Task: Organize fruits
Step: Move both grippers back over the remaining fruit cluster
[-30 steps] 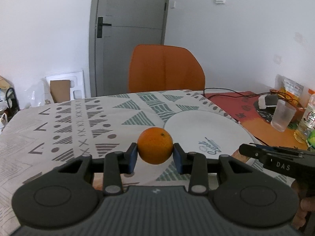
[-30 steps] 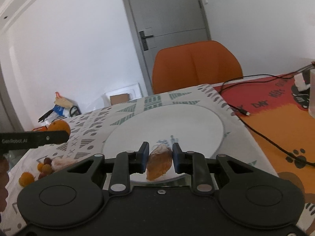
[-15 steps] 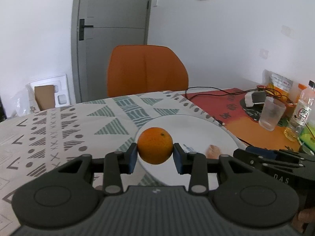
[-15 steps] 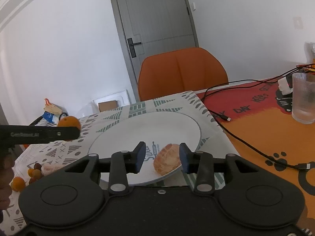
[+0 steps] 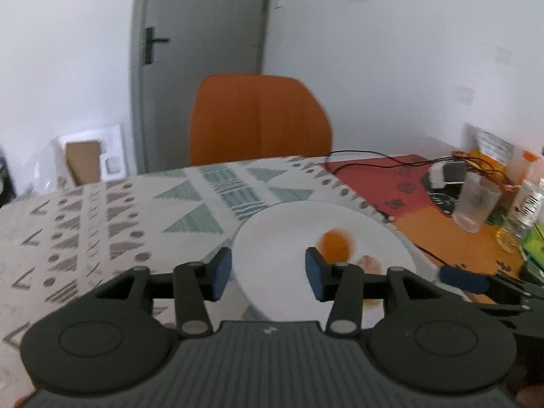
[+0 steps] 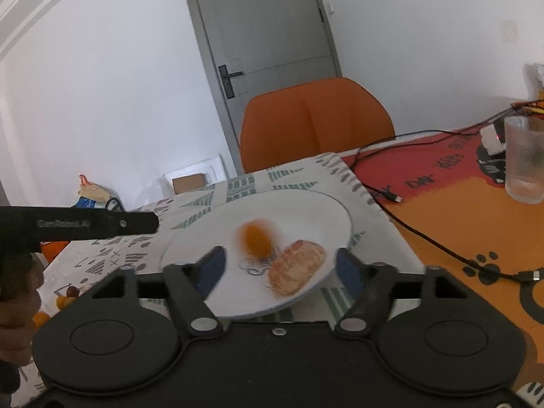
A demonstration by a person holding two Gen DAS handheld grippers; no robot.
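Note:
A white plate [image 5: 272, 238] lies on the patterned tablecloth; it also shows in the right wrist view [image 6: 306, 210]. An orange [image 5: 335, 246] sits on it, blurred by motion, seen also in the right wrist view [image 6: 256, 239]. A peeled orange piece [image 6: 295, 270] lies beside it on the plate, and its edge shows in the left wrist view [image 5: 369, 263]. My left gripper [image 5: 268, 272] is open and empty at the plate's near left edge. My right gripper [image 6: 280, 268] is open and empty just before the plate.
An orange chair [image 5: 260, 119] stands behind the table. A glass [image 6: 523, 159], cables [image 6: 425, 238] and a bottle [image 5: 525, 200] are on the orange mat to the right. Several small fruits [image 6: 64, 297] lie on the cloth at the left.
My left gripper opened and let the orange go onto the plate. My right gripper released the peeled piece onto the plate, opened wider and drew back.

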